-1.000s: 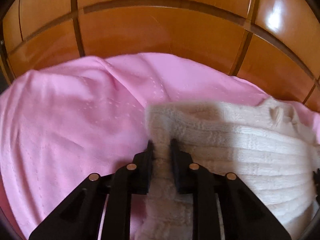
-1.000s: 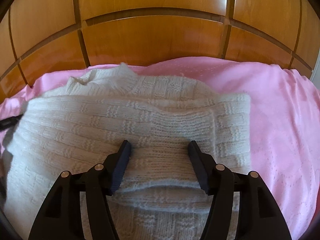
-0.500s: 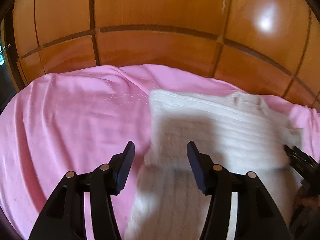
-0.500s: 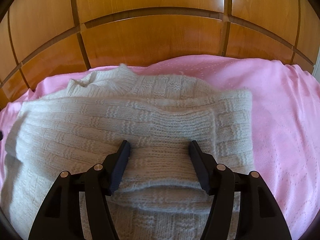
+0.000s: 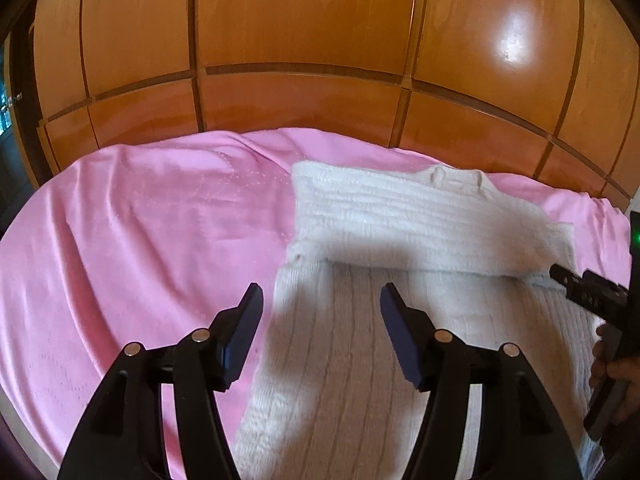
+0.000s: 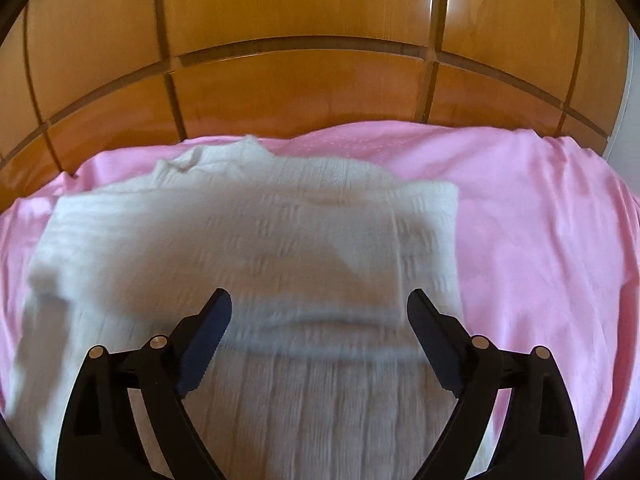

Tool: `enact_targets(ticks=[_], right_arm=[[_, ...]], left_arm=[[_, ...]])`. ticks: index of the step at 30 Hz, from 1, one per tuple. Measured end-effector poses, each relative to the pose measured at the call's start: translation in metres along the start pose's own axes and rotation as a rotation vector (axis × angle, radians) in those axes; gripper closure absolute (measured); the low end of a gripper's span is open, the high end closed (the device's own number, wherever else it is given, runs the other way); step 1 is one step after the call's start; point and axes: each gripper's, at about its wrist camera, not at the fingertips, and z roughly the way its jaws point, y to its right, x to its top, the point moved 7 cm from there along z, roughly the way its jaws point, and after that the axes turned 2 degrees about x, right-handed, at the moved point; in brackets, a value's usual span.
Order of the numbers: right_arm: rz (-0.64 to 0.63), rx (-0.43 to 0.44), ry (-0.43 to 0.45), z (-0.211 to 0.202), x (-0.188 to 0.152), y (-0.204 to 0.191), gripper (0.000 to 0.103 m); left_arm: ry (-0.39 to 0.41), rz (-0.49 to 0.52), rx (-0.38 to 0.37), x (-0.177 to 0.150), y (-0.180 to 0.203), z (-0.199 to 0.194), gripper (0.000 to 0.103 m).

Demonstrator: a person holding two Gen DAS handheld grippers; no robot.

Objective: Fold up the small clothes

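Observation:
A white knitted sweater (image 5: 400, 232) lies on a pink bedspread (image 5: 140, 240), its sleeves folded across the chest. My left gripper (image 5: 320, 300) is open and empty, raised above the sweater's left edge. The sweater also shows in the right wrist view (image 6: 248, 248), blurred. My right gripper (image 6: 320, 308) is open and empty above the sweater's middle. The right gripper also shows at the right edge of the left wrist view (image 5: 588, 292), held by a hand.
A glossy wooden panelled wardrobe (image 5: 304, 40) stands right behind the bed. The pink bedspread (image 6: 540, 240) extends to the right of the sweater and to its left in the left wrist view.
My left gripper let go of the sweater's edge, opened wide and pulled back and up. My right gripper stayed open and has lifted and backed off a little.

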Motion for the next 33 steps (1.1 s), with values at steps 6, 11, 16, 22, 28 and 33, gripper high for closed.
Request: enact_targets(ticks=[6,11,16,22,28,33], right_arm=[[0.006,0.044,-0.152,-0.01,-0.061,-0.005,0.009],[-0.013,0.072,-0.158,-0.033,-0.091,-0.006,0.006],[-0.01,0.079,-0.159,-0.059,-0.1,0.01,0.006],[0.046,0.015,-0.173,-0.081,-0.116,0.054,0.006],[0.168,0.075,-0.24,-0.097,-0.151,0.088,0.006],[0.189,0.177,-0.289,-0.117,-0.178,0.086,0.023]], left_arm=[[-0.036,-0.014,0.003,-0.028,-0.011,-0.007,0.04],[-0.072,-0.022,0.017,-0.052,-0.024,-0.011,0.04],[-0.097,-0.021,0.039,-0.076,-0.04,-0.018,0.04],[-0.151,0.001,0.029,-0.106,-0.054,-0.028,0.042],[-0.208,0.025,-0.089,-0.135,-0.062,-0.046,0.053],[-0.252,0.017,-0.201,-0.153,-0.063,-0.061,0.069]])
